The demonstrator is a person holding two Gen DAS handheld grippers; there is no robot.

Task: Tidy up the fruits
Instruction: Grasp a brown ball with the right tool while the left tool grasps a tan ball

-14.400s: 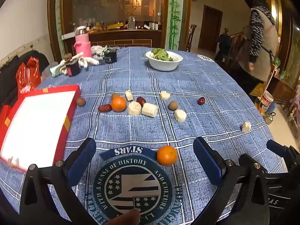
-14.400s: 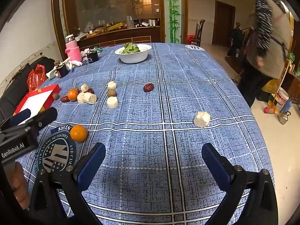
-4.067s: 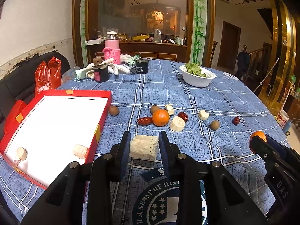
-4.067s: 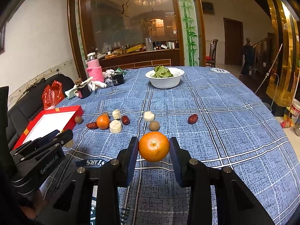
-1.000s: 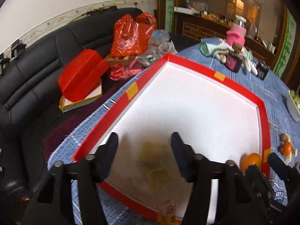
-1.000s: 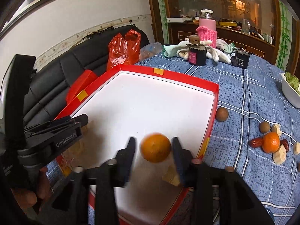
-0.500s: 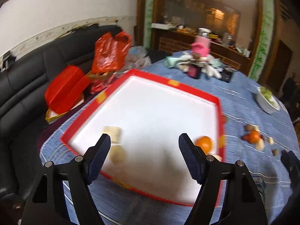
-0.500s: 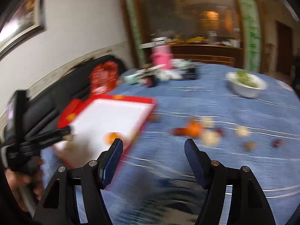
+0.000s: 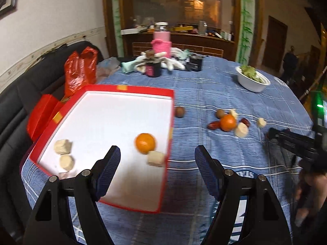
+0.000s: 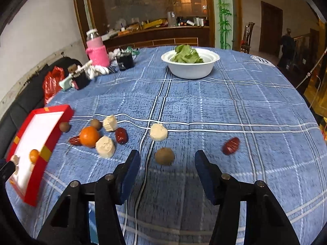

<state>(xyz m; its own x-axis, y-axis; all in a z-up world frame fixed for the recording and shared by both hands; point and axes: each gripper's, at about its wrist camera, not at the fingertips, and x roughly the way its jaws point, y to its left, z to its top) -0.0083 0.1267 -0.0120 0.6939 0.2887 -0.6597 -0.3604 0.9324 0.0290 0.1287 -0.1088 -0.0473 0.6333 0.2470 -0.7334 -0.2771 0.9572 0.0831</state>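
Two oranges (image 9: 145, 143) (image 10: 89, 136), three red dates (image 10: 121, 135) (image 10: 231, 145) (image 10: 74, 140), three brown round fruits (image 10: 164, 156) (image 10: 95, 124) (image 10: 64, 126).

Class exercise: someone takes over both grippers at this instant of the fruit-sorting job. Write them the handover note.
Left gripper: open, empty, above the red box's near edge.
Right gripper: open, empty, with a brown round fruit just ahead of its jaws.
Done: one orange and three pale chunks lie in the box.
Left on the cloth: a second orange, three red dates, three brown round fruits, three pale chunks.
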